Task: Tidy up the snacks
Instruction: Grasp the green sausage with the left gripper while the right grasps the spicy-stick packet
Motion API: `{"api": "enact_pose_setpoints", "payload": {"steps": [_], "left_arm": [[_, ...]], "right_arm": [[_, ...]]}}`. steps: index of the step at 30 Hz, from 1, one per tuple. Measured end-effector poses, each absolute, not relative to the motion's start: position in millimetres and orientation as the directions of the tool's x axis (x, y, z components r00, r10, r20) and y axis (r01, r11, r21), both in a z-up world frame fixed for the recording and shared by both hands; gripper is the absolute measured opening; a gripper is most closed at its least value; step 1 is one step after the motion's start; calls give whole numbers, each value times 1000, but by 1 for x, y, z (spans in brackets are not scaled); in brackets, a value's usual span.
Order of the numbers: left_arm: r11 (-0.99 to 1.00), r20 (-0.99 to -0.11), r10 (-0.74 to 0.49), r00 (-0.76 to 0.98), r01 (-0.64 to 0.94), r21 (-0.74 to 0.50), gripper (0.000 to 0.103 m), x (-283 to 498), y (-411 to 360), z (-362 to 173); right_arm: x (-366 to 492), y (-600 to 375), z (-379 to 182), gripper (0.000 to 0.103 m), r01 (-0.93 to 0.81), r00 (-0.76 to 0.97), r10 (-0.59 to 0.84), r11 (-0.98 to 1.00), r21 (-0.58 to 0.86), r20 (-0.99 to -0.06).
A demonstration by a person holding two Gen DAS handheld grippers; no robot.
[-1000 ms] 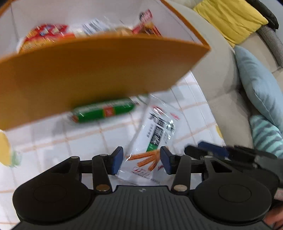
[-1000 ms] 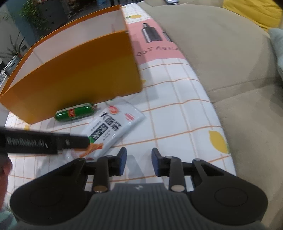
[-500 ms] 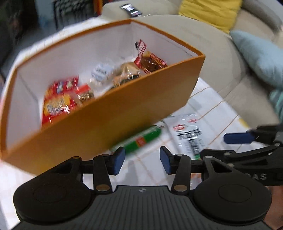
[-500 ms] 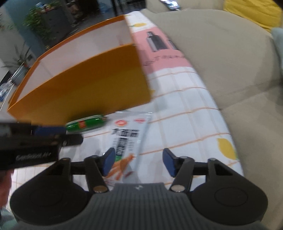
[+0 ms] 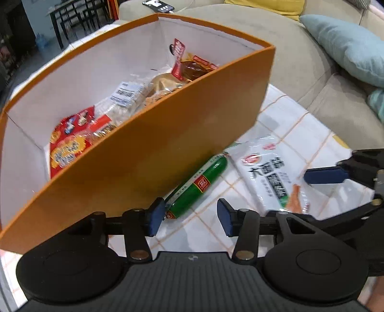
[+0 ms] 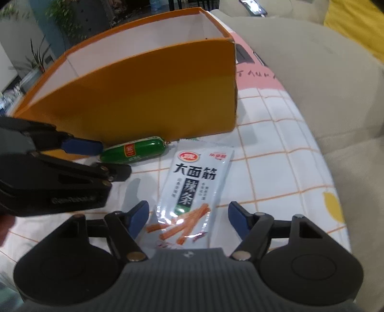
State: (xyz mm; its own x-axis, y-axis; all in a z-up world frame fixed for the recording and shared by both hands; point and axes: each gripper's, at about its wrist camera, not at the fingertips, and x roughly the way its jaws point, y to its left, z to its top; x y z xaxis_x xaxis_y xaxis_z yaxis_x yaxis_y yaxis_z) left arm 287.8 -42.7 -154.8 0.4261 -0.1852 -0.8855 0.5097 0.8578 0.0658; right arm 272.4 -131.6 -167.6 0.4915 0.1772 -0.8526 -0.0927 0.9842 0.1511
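An orange box with white inner walls holds several snack packets. A green sausage lies on the tablecloth against the box's front wall. A white spicy-strip packet lies flat beside it. My left gripper is open and empty, its fingertips just short of the sausage's near end. My right gripper is open wide, its fingers on either side of the packet's near end.
The table carries a white checked cloth with orange lines and lemon prints. A beige sofa runs along the right edge, with a blue cushion and a yellow one. A phone lies on the sofa arm beyond the box.
My left gripper swung left from the white packet to the green sausage. My right gripper moved left over the packet and opened wider around its near end.
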Motion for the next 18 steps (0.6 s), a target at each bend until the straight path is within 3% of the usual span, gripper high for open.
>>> {"api": "enact_pose_setpoints", "payload": {"steps": [2,6,12,18], "left_arm": [[860,-894,-222,388,509,8,44,286,-43,-151],[863,-900,-268,343,500,-67,42,285,-42,-148],[837,-880,-240,410,546,26,43,294,-55,-146],[811,-903,-222,368,584,39,43,310,-67,-159]], "right_arm": [[271,-138,-167,68,-78,495,163,987,144,-853],[269,-151,-165,68,-43,504,103,995,95,-857],[268,-159,-157,68,-45,525,157,987,157,-836],[264,-144,-160,68,-108,513,192,981,159,-837]]}}
